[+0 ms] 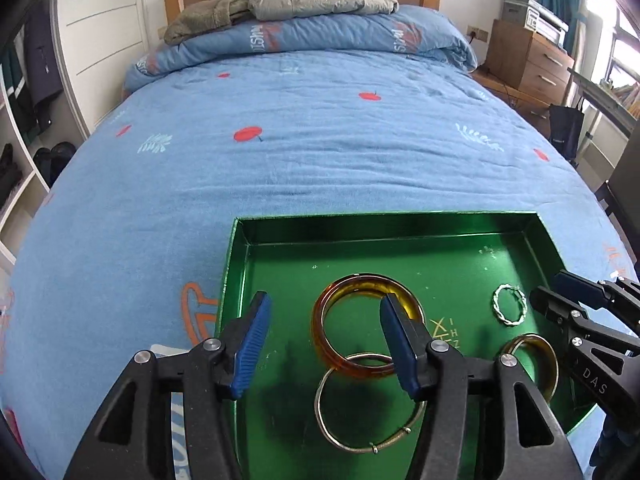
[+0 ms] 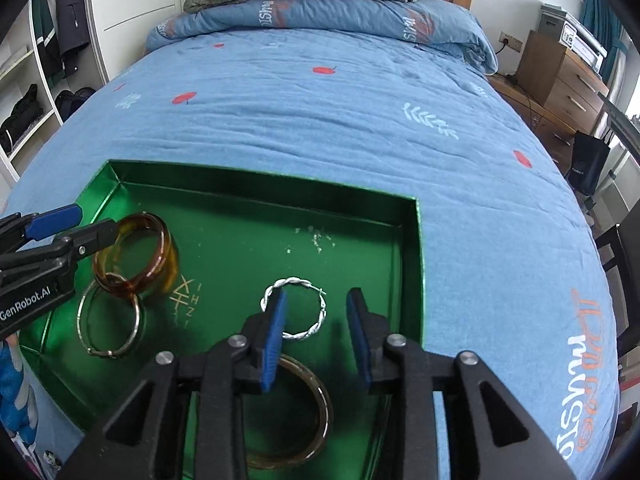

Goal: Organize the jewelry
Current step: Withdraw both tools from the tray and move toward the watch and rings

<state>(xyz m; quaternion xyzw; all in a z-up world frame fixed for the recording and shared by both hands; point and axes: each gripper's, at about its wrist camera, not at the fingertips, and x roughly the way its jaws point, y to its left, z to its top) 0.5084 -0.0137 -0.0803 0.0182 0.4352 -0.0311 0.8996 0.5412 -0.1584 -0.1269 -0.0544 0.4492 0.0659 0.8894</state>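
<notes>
In the green tray point(image 1: 440, 228) near the bed's foot edge, left gripper point(image 1: 324, 344) jaws wide over the amber bangle point(image 1: 332, 344), right gripper point(image 2: 316, 340) jaws wide at the twisted silver ring point(image 2: 316, 324); both appear light, rigid, slippery—grip across rims.

Your shiny green tray point(image 1: 240, 264) sits on a blue bedspread point(image 1: 304, 152) printed with red fruit, pale leaf sprigs and orange lettering. In it you have a translucent amber bangle point(image 1: 326, 328), a plain silver bangle point(image 1: 322, 412), a twisted silver bangle point(image 1: 500, 314) and a thin golden-brown bangle point(image 2: 324, 412). Your left hand-held gripper point(image 1: 324, 344) and right hand-held gripper point(image 2: 318, 340) are black with ribbed blue pads
</notes>
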